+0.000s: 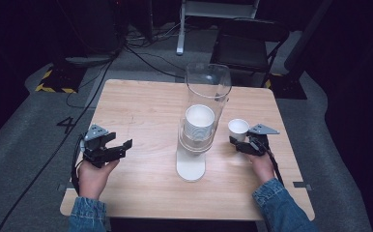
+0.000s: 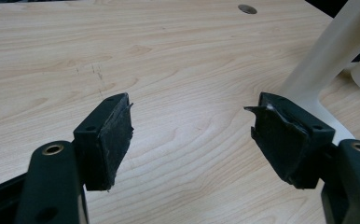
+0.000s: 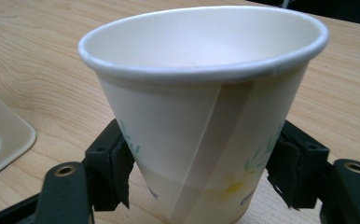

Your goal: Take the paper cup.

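- The right hand-held gripper (image 1: 243, 143) grips a small white paper cup with a faint flower print (image 1: 238, 128), upright, its pads (image 3: 117, 170) pressed on the lower wall from both sides; whether the cup's base touches the bench cannot be told
- That cup is at the right of the light wooden bench (image 1: 141, 111), just right of the tall clear plastic cup dispenser on a white base (image 1: 200, 121)
- A stack of white paper cups (image 1: 198, 122) sits inside the dispenser tube, between the two hands
- The left hand-held gripper (image 1: 121, 145) is open with nothing in it, low over the near left of the bench, well apart from the dispenser
- In the left gripper view the dispenser's white stand (image 2: 332, 56) rises at the far right, beyond the bare wood
- A dark folding chair (image 1: 245, 46) and loose cables (image 1: 141, 53) lie on the grey floor past the far edge
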`<control>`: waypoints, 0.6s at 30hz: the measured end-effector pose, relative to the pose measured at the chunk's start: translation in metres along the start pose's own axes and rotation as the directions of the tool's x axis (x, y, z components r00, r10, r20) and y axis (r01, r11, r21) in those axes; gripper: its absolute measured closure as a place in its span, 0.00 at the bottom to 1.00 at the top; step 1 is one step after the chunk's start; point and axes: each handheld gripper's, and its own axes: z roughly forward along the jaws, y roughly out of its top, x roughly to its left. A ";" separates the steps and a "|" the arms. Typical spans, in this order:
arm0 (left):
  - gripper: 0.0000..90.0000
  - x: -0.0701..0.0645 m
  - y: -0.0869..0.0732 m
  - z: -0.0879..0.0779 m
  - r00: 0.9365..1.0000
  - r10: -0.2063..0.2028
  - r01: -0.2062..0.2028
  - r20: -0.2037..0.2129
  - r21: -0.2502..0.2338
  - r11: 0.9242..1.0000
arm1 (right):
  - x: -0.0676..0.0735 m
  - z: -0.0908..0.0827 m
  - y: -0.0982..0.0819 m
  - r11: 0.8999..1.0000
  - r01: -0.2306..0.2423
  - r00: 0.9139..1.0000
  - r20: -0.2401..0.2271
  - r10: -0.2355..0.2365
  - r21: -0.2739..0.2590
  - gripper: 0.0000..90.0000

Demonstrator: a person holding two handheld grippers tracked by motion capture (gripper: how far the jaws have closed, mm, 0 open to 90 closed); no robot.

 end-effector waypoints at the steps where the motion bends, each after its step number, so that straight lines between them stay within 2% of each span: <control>1: 0.31 0.000 0.000 0.000 1.000 -0.001 0.001 -0.001 0.001 1.000 | 0.000 0.000 0.000 1.000 -0.003 1.000 -0.003 0.003 0.001 0.35; 8: 0.31 0.000 0.000 0.001 1.000 0.001 -0.001 0.000 0.004 1.000 | -0.002 0.003 -0.003 0.999 -0.035 0.999 -0.020 0.035 0.025 0.34; 18: 0.32 0.000 0.000 0.001 1.000 0.002 -0.002 -0.001 0.003 1.000 | -0.002 0.007 -0.006 0.997 -0.029 0.999 -0.029 0.031 0.070 0.33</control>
